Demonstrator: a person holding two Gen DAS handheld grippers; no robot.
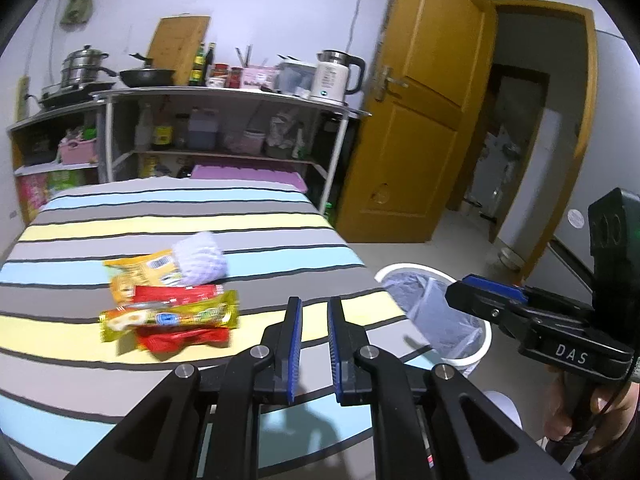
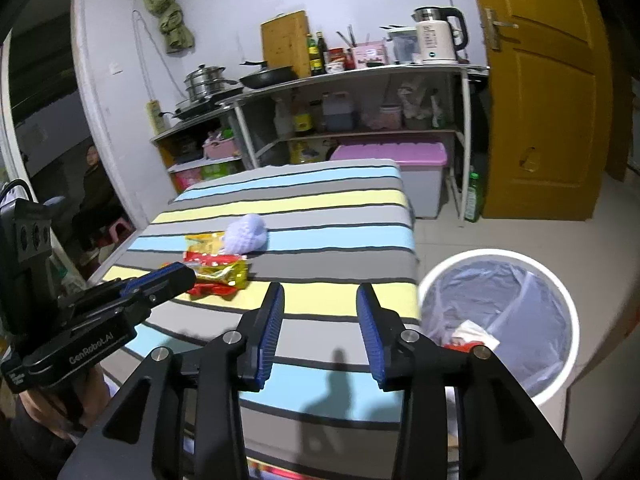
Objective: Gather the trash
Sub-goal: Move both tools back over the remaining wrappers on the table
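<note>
While some trash (image 2: 468,334) lies in the bin (image 2: 560,280), wrappers (image 1: 168,304) remain centre-left; left gripper (image 1: 314,344) and right gripper (image 2: 320,328) gape empty.

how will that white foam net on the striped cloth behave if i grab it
The foam net looks puffy and open-meshed, so it is probably very light and would squash between the pads rather than resist. Its rounded shape suggests it may roll or scoot if nudged. It touches the yellow wrapper, so a push might shift that too.
</note>
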